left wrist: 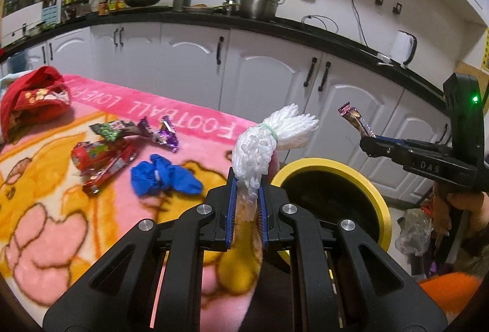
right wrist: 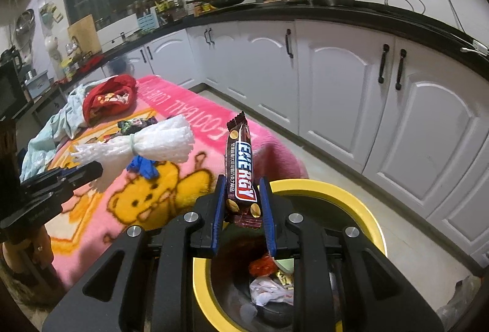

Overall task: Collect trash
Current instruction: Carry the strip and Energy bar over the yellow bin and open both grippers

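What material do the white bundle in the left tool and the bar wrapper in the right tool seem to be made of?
The white bundle looks like foam netting: matte, with a knobbly mesh texture, cinched by a pale green band. The bar wrapper looks like glossy plastic film, perhaps foil-lined: it catches highlights, carries printed lettering, and has a serrated crimped end. Neither can be confirmed by sight alone.

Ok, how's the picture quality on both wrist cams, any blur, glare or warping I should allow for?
Left wrist view: the foam net in the left gripper is sharp at its top and smeared low between the fingers; the counter bows from fisheye. Right wrist view: the ENERGY bar in the right gripper reads crisply; the bin interior is dim; corners are vignetted black.
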`<state>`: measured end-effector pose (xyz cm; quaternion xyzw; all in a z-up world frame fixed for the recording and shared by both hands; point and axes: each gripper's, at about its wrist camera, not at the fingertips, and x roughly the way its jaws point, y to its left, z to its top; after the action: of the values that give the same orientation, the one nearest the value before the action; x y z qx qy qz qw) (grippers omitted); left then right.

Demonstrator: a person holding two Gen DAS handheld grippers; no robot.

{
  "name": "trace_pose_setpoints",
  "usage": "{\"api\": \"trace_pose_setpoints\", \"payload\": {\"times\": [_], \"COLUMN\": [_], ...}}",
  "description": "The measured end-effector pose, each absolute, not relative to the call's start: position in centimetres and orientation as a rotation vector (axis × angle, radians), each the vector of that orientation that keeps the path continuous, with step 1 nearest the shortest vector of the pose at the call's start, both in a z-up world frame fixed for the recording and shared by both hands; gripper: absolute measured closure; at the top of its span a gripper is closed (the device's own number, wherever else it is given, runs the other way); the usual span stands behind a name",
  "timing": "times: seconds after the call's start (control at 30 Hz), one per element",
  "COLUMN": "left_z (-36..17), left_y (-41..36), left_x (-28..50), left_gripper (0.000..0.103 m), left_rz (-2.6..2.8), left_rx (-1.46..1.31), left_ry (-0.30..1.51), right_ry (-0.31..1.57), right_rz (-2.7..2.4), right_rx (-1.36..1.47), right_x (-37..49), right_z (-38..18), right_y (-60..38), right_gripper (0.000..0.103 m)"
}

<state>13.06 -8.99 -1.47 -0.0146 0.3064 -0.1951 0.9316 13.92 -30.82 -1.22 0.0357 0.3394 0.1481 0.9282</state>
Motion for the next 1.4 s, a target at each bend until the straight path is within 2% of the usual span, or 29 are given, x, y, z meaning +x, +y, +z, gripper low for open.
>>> {"api": "trace_pose_setpoints", "payload": {"times": [0.83, 1.4], "left_z": [-4.6, -8.2], "left_y": [-16.0, -18.8], "left_x": [14.5, 15.1], "left_gripper": [0.095, 0.095], "left_rz": [-0.475, -0.513], "left_rx": [0.059, 0.126], "left_ry": [0.706, 0.8], "right_ry": [0.726, 0.811], "right_rz": [0.197, 0.166], "right_rx": [0.105, 0.134], "right_x": [12.2, 12.8], "right_z": [-3.5, -7.5], "right_y": [-36.2, -37.8], "right_gripper": [0.082, 0.082]}}
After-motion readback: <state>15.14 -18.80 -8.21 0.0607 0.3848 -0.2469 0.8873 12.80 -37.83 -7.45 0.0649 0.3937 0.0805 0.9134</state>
